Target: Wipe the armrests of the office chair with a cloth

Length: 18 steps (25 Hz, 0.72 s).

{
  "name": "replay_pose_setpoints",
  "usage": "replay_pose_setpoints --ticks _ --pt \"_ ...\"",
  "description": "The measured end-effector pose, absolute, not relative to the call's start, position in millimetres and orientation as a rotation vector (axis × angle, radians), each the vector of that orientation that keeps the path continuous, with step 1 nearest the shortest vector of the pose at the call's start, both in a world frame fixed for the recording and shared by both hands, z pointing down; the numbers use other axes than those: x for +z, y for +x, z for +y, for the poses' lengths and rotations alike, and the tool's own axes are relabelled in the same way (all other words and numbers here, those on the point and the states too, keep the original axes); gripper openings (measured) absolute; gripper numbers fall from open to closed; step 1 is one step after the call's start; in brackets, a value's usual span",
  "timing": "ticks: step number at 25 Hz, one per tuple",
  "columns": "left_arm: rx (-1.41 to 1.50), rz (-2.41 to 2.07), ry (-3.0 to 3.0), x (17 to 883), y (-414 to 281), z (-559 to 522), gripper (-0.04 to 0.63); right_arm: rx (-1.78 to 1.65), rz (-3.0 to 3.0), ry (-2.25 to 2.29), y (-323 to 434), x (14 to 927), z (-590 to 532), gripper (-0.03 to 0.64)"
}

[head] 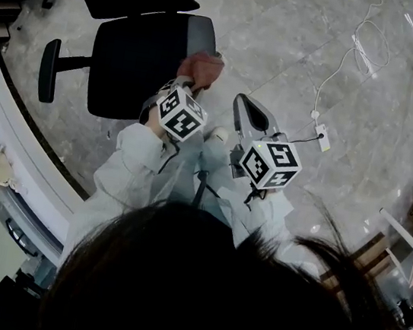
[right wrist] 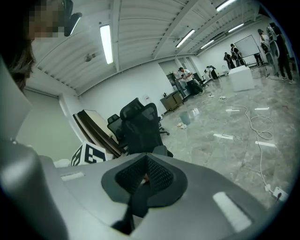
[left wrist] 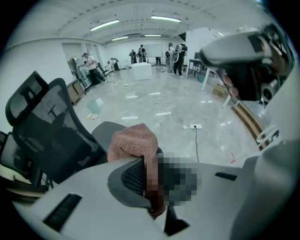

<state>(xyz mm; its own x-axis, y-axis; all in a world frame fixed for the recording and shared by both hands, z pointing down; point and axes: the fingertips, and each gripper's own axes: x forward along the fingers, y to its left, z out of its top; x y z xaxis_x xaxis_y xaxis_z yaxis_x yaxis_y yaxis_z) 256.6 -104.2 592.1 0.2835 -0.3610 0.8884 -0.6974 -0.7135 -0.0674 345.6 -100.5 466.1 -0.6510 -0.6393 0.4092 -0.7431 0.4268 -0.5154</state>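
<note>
While the left gripper (head: 189, 83) pinches the cloth (head: 200, 67) at the chair's (head: 133, 61) near side, the right gripper (head: 252, 115) hangs closed and empty; the far armrest (head: 48, 70) likely awaits wiping.

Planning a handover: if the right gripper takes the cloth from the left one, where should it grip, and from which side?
Grip the free bunched end of the cloth, which bulges past the tips of the left gripper at the edge of the chair seat. Come from the right, where the right gripper sits. Its jaws are shut, so open them first. The lump looks thick enough to pinch.
</note>
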Motion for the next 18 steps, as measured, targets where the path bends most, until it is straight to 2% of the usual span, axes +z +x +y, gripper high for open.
replay_pose_setpoints --ticks 5,12,18 --pt "1.279 -1.083 2.126 600.6 231.7 -175.1 0.037 1.064 -2.471 1.228 351.2 484.5 -112.2 0.002" --pt "1.287 -1.254 2.037 607.4 193.1 -269.4 0.037 1.078 -2.41 1.187 354.0 510.2 -120.3 0.002" --pt "1.374 -1.184 2.068 612.1 205.3 -273.8 0.037 1.14 -2.389 1.205 358.5 516.1 -112.2 0.002"
